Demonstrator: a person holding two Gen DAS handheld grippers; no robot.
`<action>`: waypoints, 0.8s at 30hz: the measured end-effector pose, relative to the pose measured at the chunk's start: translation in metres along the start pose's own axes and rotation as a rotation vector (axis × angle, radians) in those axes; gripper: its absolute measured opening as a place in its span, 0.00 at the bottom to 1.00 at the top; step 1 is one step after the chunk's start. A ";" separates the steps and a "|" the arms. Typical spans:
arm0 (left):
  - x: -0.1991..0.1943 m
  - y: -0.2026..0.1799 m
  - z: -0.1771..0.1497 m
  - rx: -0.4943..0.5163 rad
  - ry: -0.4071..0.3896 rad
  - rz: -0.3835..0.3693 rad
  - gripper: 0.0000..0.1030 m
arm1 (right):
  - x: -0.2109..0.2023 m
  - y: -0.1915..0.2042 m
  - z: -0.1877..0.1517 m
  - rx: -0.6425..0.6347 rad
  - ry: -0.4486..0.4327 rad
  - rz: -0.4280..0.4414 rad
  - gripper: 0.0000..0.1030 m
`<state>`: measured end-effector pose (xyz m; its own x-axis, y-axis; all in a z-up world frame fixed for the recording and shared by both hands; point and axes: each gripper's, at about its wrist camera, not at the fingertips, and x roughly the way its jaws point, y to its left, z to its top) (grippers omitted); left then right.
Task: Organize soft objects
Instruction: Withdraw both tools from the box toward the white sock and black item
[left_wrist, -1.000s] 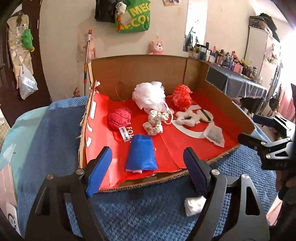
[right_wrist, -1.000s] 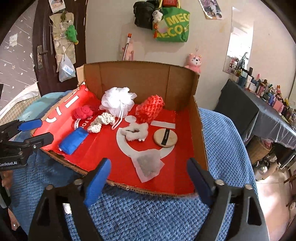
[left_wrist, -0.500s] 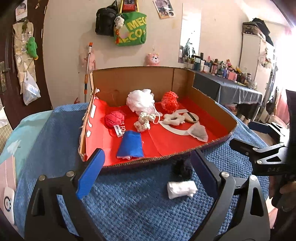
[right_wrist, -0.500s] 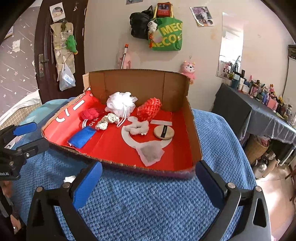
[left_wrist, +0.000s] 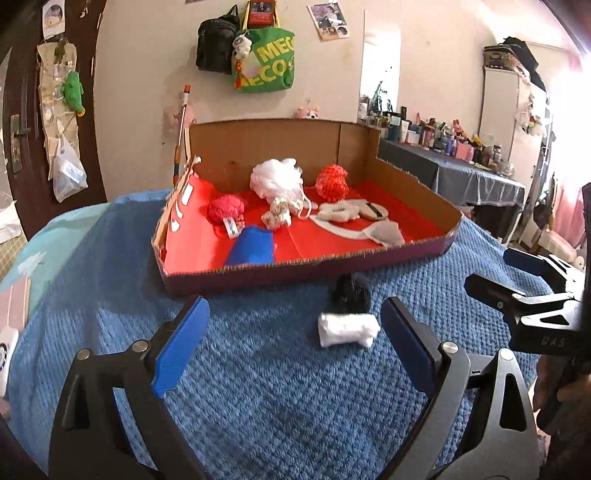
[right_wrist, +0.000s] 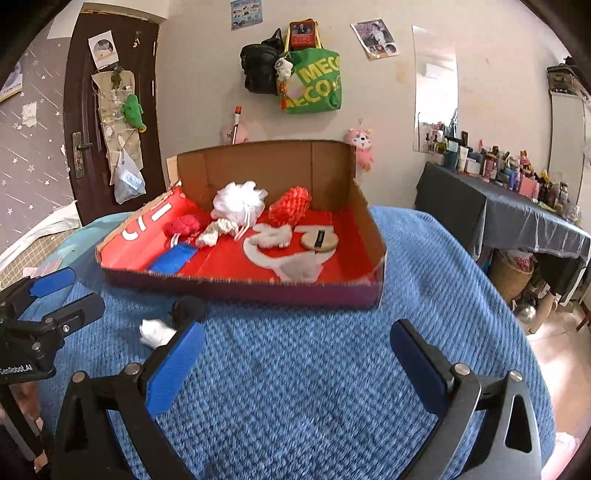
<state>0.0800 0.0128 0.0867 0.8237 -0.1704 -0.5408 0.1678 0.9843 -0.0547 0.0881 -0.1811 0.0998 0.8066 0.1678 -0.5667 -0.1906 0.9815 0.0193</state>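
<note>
The left gripper (left_wrist: 291, 332) hung low over the blue knitted blanket (left_wrist: 258, 387), its blue pads spread wide with nothing between them. The right gripper (right_wrist: 295, 354) hung over the same blanket, its jaws likewise gaping and empty. Both pairs of jaws had just been opening.

Just beyond the left gripper's right pad lay a small white roll of soft stuff (left_wrist: 347, 328) on the blanket, and touching its far side sat a black fuzzy ball (left_wrist: 351, 290), close against the front wall of the box. In the right wrist view the same white roll (right_wrist: 157, 332) and black ball (right_wrist: 188, 308) showed beside that gripper's left pad.

Farther on stood a shallow cardboard box (left_wrist: 295, 267) with a red lining. Nearest its front edge lay a blue folded cloth (left_wrist: 253, 247) and a grey mesh pouch (left_wrist: 388, 234). Behind them were a red knitted ball (left_wrist: 225, 208), a cream crocheted piece (left_wrist: 279, 216), a white fluffy piece (left_wrist: 338, 212) and a round tan puff (left_wrist: 375, 210). At the back wall rested a white mesh bath sponge (left_wrist: 277, 179) and a red net sponge (left_wrist: 332, 182).

A green bag (left_wrist: 266, 64) hung on the wall behind.
</note>
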 end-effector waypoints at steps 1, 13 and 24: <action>0.000 0.000 -0.003 0.001 0.004 0.002 0.92 | 0.000 0.000 -0.004 0.002 0.002 -0.001 1.00; 0.005 -0.004 -0.023 -0.008 0.043 0.001 0.92 | 0.005 0.003 -0.026 -0.012 0.028 -0.016 1.00; 0.037 -0.014 -0.012 0.006 0.152 -0.056 0.92 | 0.010 -0.014 -0.024 0.020 0.047 -0.034 1.00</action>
<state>0.1013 -0.0067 0.0573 0.7212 -0.2160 -0.6582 0.2150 0.9730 -0.0838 0.0849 -0.1955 0.0738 0.7854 0.1304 -0.6051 -0.1522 0.9882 0.0154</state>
